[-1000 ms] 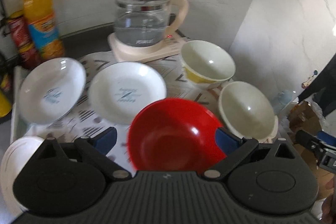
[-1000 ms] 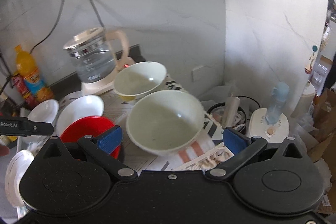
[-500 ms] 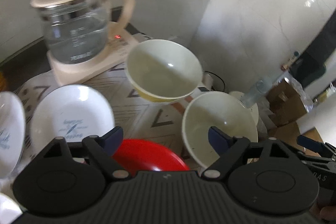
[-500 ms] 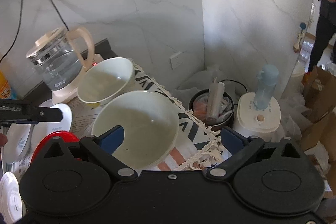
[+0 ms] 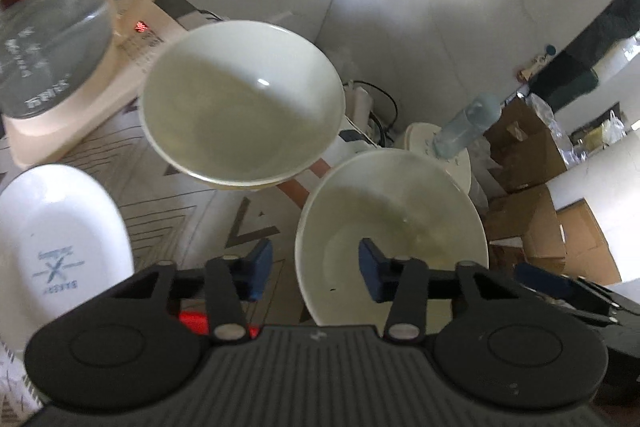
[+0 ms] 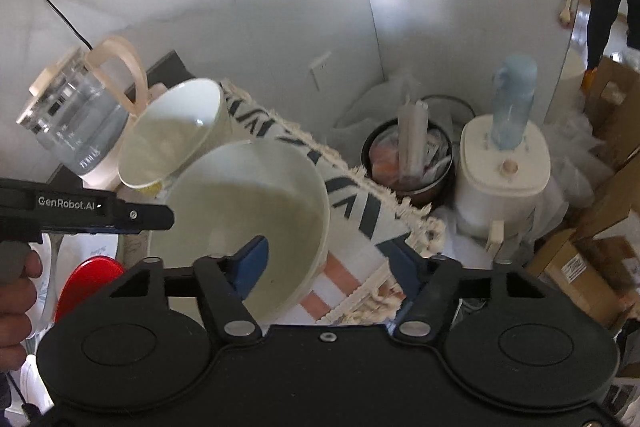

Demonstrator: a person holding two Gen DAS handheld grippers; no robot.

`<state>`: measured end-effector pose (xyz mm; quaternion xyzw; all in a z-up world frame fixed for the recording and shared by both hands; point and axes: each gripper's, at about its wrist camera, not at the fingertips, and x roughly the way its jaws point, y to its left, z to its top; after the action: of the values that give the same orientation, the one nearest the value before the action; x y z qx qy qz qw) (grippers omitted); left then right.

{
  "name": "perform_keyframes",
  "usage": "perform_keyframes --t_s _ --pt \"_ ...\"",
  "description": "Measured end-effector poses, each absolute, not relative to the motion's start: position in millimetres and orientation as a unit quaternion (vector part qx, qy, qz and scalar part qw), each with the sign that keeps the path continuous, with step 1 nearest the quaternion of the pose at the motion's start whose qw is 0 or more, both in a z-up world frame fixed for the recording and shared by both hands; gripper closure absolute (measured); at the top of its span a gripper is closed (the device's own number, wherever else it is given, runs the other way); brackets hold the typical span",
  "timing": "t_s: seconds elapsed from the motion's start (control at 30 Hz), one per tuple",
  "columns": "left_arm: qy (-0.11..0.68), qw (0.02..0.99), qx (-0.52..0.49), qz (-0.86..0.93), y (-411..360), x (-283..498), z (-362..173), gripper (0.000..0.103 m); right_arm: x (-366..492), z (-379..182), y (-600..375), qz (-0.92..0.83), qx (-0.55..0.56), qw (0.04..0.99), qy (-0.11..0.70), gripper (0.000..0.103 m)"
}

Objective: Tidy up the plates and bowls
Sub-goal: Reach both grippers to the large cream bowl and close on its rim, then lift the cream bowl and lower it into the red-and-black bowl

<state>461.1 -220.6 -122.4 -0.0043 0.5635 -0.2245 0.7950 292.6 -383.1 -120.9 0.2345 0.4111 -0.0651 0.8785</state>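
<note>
Here, two round cream bowls sit close together on a patterned cloth (image 5: 168,187) with a fringed edge. The near bowl (image 5: 394,227) is smooth and shiny inside, with a few tiny dark specks. The far bowl (image 5: 240,103) is behind it, nearly touching, and looks just as smooth and deep.

The left gripper (image 5: 312,273) has black arms and blue pads. Its jaws have just been closing and now stand partly apart. The near bowl's left rim is between them: one pad is inside the bowl and the other is outside it. The pads do not press on the rim.

The right gripper (image 6: 324,263) looks the same. Its jaws have just been closing too and stand about halfway apart. The near bowl's right rim is between them, one pad inside and one outside over the cloth, and there is no squeeze on it.

A flat white plate (image 5: 60,251) with a blue mark lies left of the near bowl. A bit of a shiny red bowl (image 6: 86,283) shows there too. A clear glass kettle (image 5: 48,39) with a cream handle stands beyond the far bowl.
</note>
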Motion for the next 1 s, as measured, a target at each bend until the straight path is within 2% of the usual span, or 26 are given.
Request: perform_keyframes --t_s 0.1,0.27,0.33,0.4,0.47,1.0 --pt "0.575 0.786 -0.004 -0.227 -225 469 -133 0.072 299 -129 -382 -0.068 0.246 0.869 0.423 0.049" --pt "0.591 0.774 -0.008 -0.226 -228 479 -147 0.082 308 -140 -380 -0.069 0.255 0.859 0.439 0.057" --pt "0.593 0.773 -0.006 -0.225 -230 480 -150 0.084 312 -145 -380 -0.069 0.26 0.854 0.445 0.063" --pt "0.591 0.775 0.002 -0.224 -232 481 -151 0.092 317 -152 -379 -0.066 0.263 0.848 0.456 0.077" --pt "0.591 0.775 0.001 -0.226 -232 482 -152 0.097 321 -158 -376 -0.055 0.262 0.848 0.458 0.087" --pt "0.535 0.815 -0.034 -0.221 -218 456 -102 0.098 309 -116 -382 -0.047 0.23 0.883 0.406 0.087"
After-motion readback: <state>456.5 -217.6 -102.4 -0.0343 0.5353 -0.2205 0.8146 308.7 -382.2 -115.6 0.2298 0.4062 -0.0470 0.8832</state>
